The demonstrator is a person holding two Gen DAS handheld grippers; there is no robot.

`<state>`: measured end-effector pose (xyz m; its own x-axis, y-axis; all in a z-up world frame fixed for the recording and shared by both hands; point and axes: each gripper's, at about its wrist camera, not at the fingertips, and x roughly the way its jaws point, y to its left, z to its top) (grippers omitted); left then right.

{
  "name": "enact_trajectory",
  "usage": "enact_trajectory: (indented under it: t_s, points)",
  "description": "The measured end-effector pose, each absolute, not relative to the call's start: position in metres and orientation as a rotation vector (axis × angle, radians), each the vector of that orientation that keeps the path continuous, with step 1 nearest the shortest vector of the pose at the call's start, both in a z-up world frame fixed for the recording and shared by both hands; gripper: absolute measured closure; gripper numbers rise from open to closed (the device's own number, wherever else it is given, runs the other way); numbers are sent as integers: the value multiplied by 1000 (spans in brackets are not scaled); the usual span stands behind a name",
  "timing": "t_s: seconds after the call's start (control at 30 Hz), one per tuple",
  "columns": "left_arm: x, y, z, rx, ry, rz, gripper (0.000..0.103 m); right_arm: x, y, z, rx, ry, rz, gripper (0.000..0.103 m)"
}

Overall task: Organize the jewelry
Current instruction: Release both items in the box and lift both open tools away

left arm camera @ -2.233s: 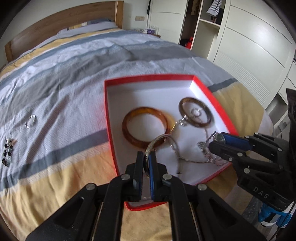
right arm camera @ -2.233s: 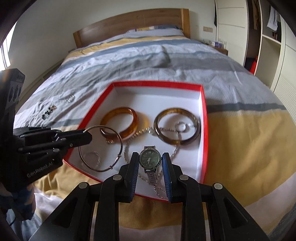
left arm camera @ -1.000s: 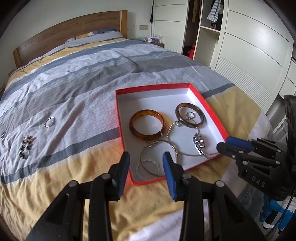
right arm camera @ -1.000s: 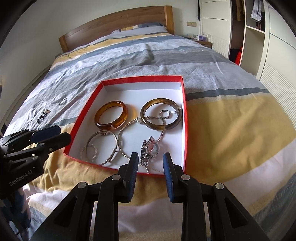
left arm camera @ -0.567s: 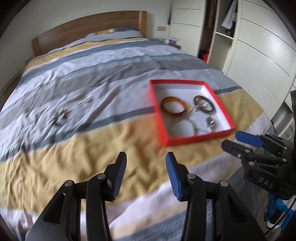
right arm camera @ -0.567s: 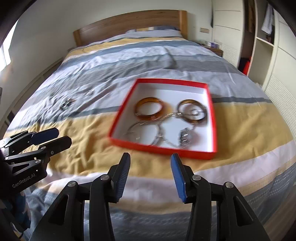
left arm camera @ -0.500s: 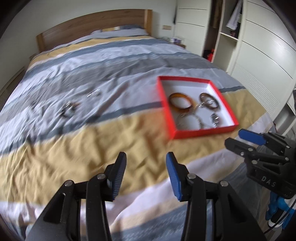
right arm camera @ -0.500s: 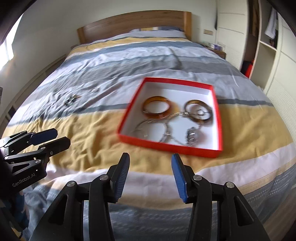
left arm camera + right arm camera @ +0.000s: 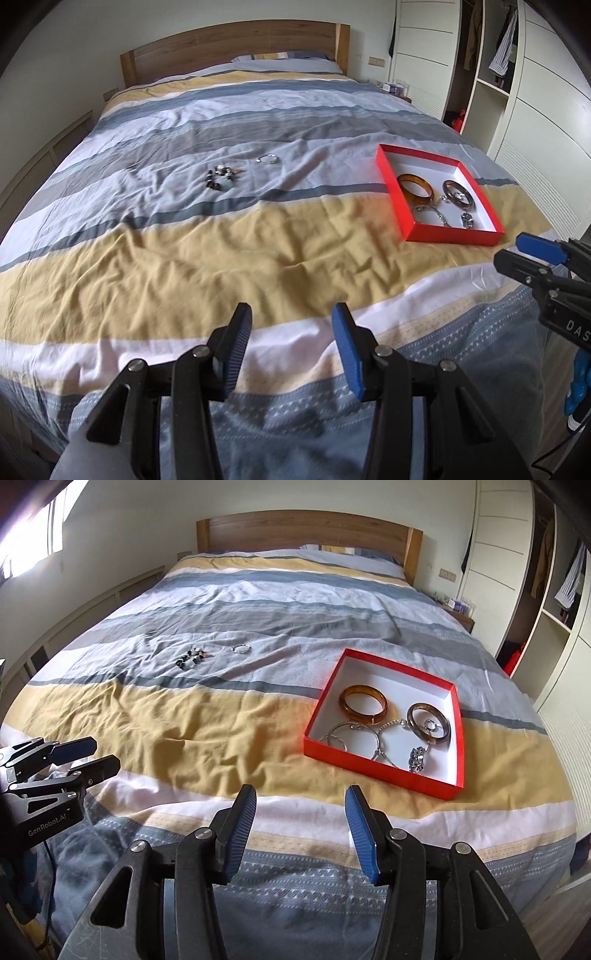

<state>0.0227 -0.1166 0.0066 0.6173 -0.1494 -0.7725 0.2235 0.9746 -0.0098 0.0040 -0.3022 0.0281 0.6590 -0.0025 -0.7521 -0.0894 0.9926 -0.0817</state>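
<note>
Now left gripper (image 9: 291, 328) jaws apart, empty, right gripper (image 9: 300, 812) likewise

My left gripper (image 9: 291, 325) hangs open and empty over the striped bedspread (image 9: 221, 258). The red box (image 9: 454, 236) lies far right of it, the beaded bracelet (image 9: 221, 178) beyond it.

Soft daylight fills both views, coming from a window (image 9: 35, 528) high at the left of the right wrist view, where it blows out to white glare. The bed (image 9: 221, 240) is evenly lit, with gentle shadows in its wrinkles. Fisheye distortion bends the wardrobe (image 9: 535, 110) right of the bed, and dark vignetting rims the corners. Focus is fairly sharp, with slight softness toward the edges.
</note>
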Motion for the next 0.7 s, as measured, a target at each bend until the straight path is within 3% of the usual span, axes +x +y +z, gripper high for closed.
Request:
enact_trajectory:
  t_s: [0.7]
  points:
    - [-13, -74, 21, 5, 841, -171, 56, -32, -262, 51, -224, 810, 54, 50]
